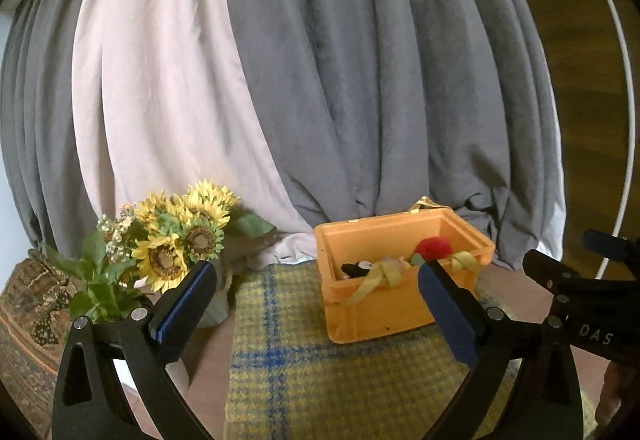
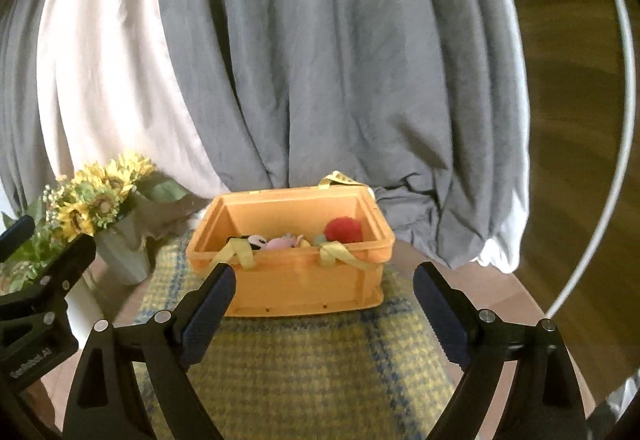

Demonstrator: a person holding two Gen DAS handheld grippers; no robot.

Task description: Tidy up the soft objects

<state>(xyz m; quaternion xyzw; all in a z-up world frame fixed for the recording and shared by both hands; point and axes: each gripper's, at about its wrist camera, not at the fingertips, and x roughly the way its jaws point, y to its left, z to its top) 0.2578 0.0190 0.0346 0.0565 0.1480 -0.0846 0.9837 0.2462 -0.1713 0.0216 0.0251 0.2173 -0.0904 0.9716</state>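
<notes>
Orange crate (image 2: 304, 280) is being kept on a checked yellow mat (image 2: 304, 368), bare mat lying before it (sunflower vase (image 2: 120, 252) at left, grey curtain (image 2: 320, 80) behind). Soft toys (image 2: 342, 230) are being contained inside, beyond the left gripper (image 1: 316, 284) and right gripper (image 2: 324, 284); both jaws are being held apart, empty.

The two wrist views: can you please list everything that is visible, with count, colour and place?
crate: one, orange, on the checked cloth, open top, in front of the curtains
ribbons: several, pale yellow, hanging over the crate's near rim, one more at its back rim
red ball: one, red and fuzzy, inside the crate, right side
small soft toys: a few, pink, black-and-white, greenish, inside the crate; exact count unclear
checked cloth: one, yellow with blue lines, under the crate
sunflowers: one bunch, yellow and green, left of the crate
pot: one, pale, holding the sunflowers
curtains: grey and pale pink, behind everything
left tool: black, blue pads, open, empty
right tool: black, open, empty
</notes>
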